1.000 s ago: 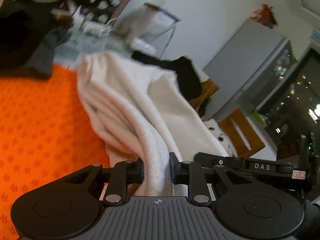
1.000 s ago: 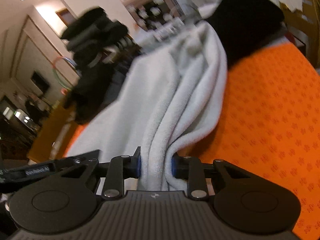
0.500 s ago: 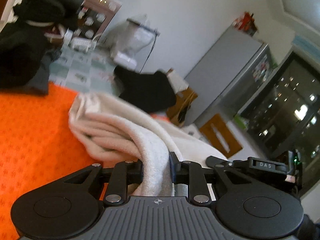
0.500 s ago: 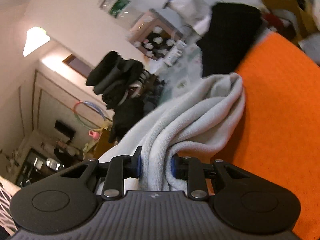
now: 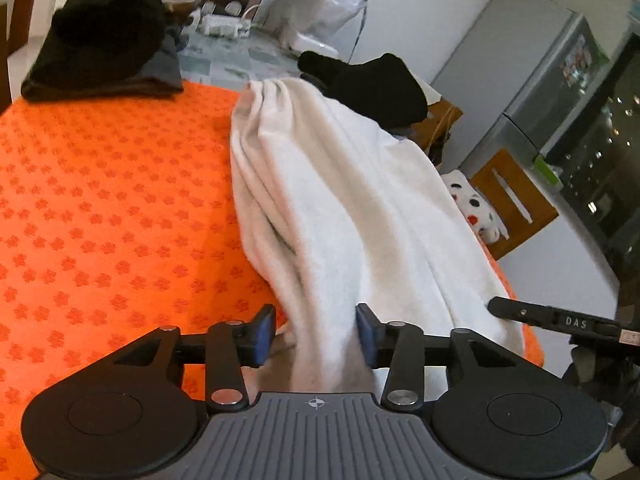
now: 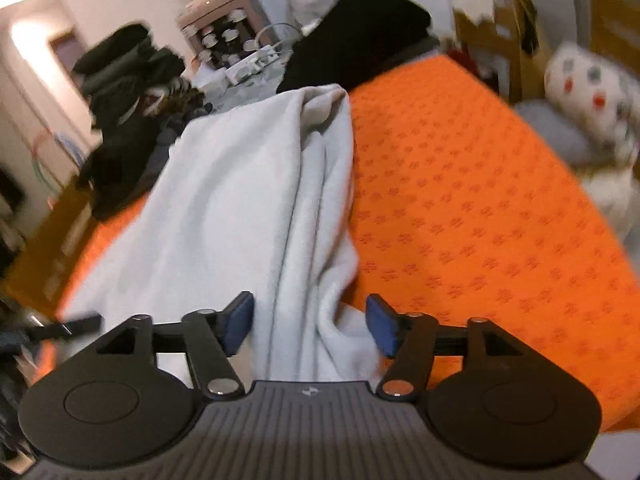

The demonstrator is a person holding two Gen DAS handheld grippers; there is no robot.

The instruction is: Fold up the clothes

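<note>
Orange cloth (image 5: 100,208) — both hand-held grippers opening around towel (image 5: 340,208).

The right gripper (image 6: 308,326) is opening, its blue-padded fingers (image 6: 382,330) standing clear on either side of a bunched white garment (image 6: 256,200). The garment lies lengthwise on the orange cloth (image 6: 460,208) covering the table, its far end gathered. Black clothes (image 6: 360,32) are piled beyond it, with more (image 6: 124,120) at the left.
</note>
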